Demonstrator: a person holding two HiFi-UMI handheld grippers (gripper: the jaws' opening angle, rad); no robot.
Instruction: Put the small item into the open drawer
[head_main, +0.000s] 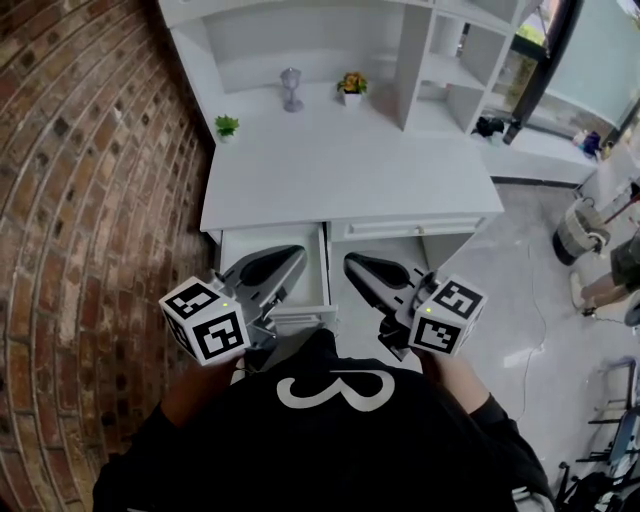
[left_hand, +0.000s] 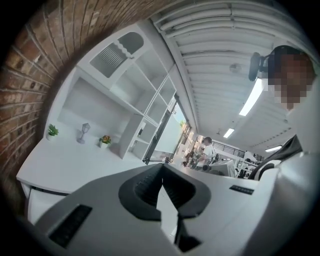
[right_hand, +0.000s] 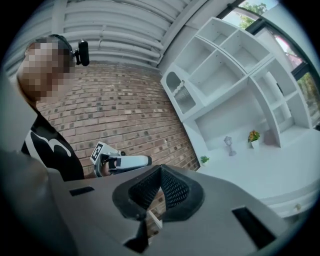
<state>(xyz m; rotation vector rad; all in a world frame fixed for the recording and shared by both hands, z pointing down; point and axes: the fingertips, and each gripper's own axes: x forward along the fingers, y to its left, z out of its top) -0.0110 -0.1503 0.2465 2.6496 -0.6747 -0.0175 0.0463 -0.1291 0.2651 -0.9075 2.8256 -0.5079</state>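
step: pre-pick, as judged | left gripper (head_main: 293, 256): clenched, empty, held over open drawer (head_main: 324, 270) | right gripper (head_main: 353, 263): clenched, empty | small plant (head_main: 226, 126), likely the item, is seen far back on desk (head_main: 350, 180) | next: jaws to be opened, long reach required

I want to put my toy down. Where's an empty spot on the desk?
The front and middle of the desk is bare. Only the back is busy: green plant, little lamp, flower pot. The left gripper hangs over the open drawer.
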